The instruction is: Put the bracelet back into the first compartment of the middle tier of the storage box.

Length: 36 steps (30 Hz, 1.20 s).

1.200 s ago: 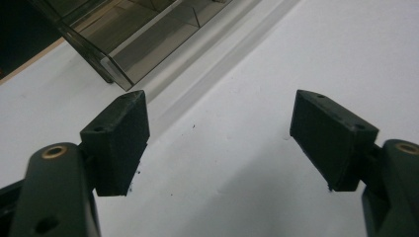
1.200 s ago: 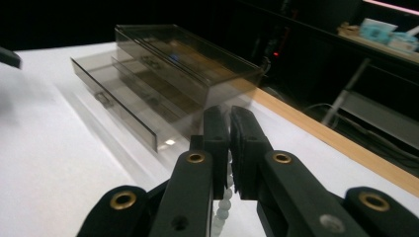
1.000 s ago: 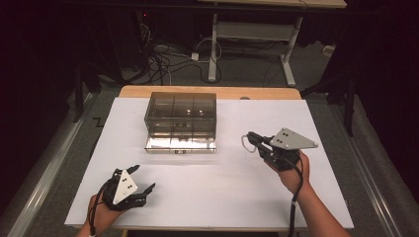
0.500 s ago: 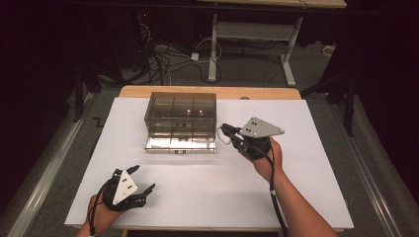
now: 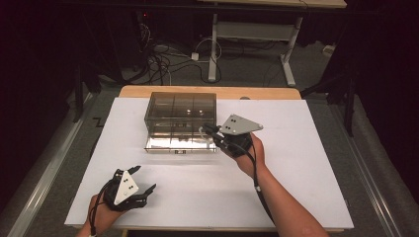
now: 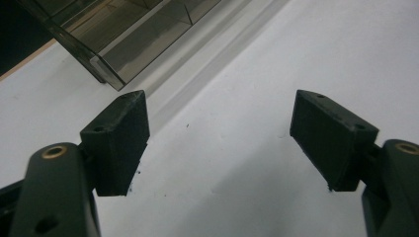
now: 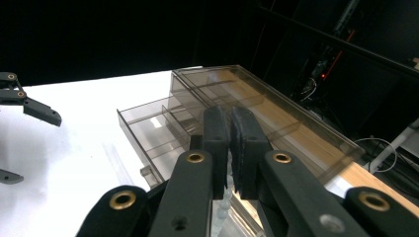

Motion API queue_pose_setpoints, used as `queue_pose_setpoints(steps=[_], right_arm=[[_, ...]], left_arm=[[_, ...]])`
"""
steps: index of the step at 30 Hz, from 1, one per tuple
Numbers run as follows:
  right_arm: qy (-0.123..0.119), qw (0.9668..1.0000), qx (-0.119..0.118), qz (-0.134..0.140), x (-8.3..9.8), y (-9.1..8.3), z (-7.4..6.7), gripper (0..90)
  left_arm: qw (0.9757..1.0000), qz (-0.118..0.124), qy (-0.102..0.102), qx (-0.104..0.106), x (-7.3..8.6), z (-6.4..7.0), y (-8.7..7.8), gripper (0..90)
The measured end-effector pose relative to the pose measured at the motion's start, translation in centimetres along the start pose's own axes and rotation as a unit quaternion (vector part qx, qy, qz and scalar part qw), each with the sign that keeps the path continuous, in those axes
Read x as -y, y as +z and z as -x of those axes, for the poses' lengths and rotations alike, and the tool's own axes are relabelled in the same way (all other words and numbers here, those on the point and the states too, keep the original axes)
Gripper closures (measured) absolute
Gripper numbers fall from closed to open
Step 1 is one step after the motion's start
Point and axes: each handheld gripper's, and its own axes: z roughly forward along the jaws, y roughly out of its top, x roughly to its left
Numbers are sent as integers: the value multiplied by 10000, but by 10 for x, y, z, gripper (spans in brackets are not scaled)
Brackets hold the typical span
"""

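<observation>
I am bringing my right gripper (image 5: 210, 134) up to the smoky clear plastic box (image 5: 181, 112) that sits near the far end of the white table (image 5: 306, 168). The box has a shallow drawer (image 5: 180, 144) that is sticking out toward me. In the right gripper view the two jaws are pressed together with nothing between them, and the drawer (image 7: 153, 131) is lying just past and below their tips. In the high view the tips are hanging over the drawer's right front corner; I cannot tell if they are touching it. I think I am getting ready to work the drawer, most likely pushing it shut with the closed tips. Next I need to line the tips up flat against the drawer front and push gently, so the box does not slide. My left gripper (image 5: 143, 178) is resting near my edge of the table, well away from the box, with its jaws wide open and holding nothing.
</observation>
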Motion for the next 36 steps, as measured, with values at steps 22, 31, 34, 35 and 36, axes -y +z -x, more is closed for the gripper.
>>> queue_pose_setpoints(steps=[22,31,34,35,36], right_arm=[[104,9988,-479,63,-23,71,-36,872],[191,9981,-587,44,-26,93,-46,872],[237,9980,-583,20,-27,100,-48,872],[256,9980,-582,2,-26,103,-50,872],[257,9980,-582,-22,-26,106,-51,872]], left_arm=[[10000,-16,-17,6,0,0,-1,229],[10000,29,-17,-22,0,-3,-2,229],[10000,24,11,-25,0,-3,-2,229],[10000,29,14,-34,0,-3,-3,229],[10000,30,10,-31,0,-3,-3,229]])
